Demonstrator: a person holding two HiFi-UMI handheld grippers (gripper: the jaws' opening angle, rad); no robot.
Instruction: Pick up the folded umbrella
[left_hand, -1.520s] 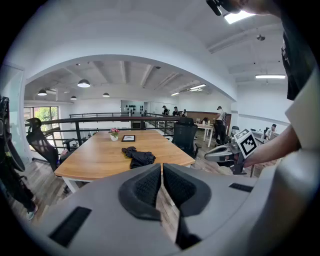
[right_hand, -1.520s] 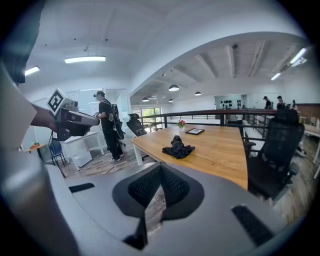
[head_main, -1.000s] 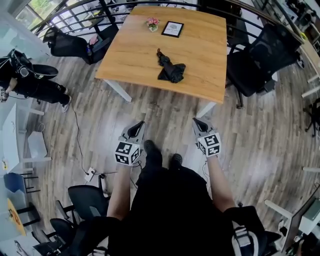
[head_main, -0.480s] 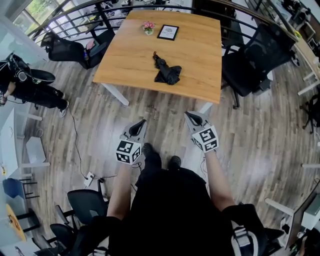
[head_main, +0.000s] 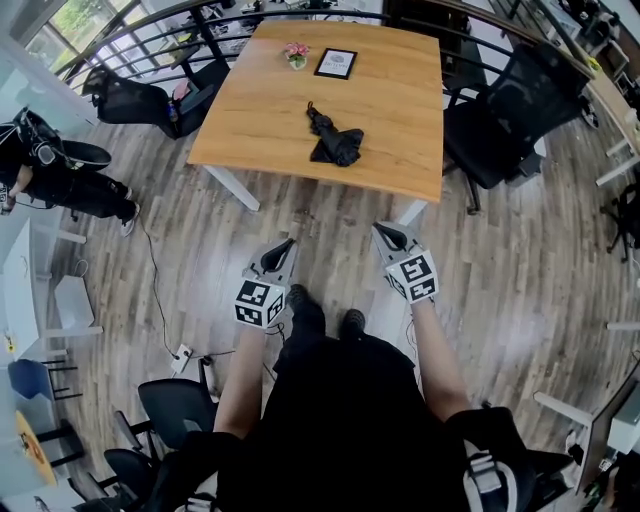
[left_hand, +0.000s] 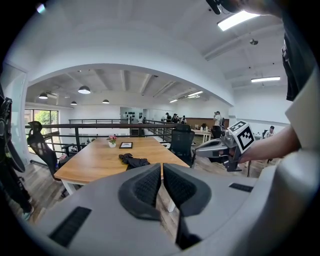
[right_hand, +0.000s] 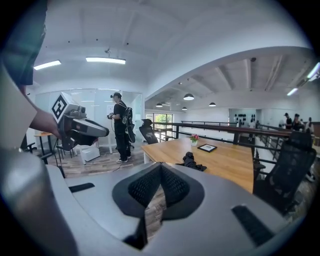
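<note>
Left claw (head_main: 288, 243) and right claw (head_main: 380, 229) are both fully closed and empty, well short of the worktop (head_main: 270, 110). The folded umbrella (head_main: 335, 143) lies near its front edge. Step in, open one claw wide, then pinch the bundled canopy mid-body.

**Both Grippers Closed, Short of the Table**

The left gripper (head_main: 284, 244) and right gripper (head_main: 382, 230) are held side by side, well short of the table (head_main: 400, 110), with their tips pointing toward its near edge. Both jaw pairs are pressed together with nothing between them. The left forearm (head_main: 238, 375) and right forearm (head_main: 435, 355) extend toward the table.
</note>
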